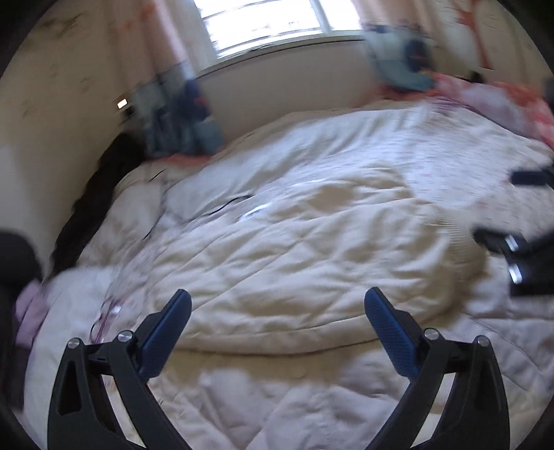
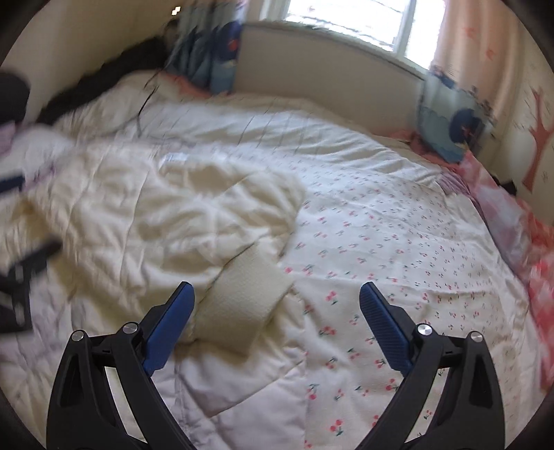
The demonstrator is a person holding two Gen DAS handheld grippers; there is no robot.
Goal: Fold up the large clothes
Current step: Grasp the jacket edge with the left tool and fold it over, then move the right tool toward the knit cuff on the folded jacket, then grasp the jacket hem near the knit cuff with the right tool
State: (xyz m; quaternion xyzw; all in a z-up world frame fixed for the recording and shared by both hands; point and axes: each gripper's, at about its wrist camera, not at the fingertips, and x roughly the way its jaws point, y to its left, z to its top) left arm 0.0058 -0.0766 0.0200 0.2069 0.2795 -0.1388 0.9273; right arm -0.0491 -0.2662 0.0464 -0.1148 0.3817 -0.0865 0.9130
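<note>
Garment: cream quilted garment on bed, probably part-folded (blurred).
Jaws: left gripper, right gripper wide, empty.
Next: grasp the ribbed cuff, lower centre.

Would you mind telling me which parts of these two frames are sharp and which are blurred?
Left wrist view: left gripper sharp, cream garment and pillows smeared, window blown out. Right wrist view: right gripper crisp, ribbed cuff fairly clear, left edge streaked.
</note>
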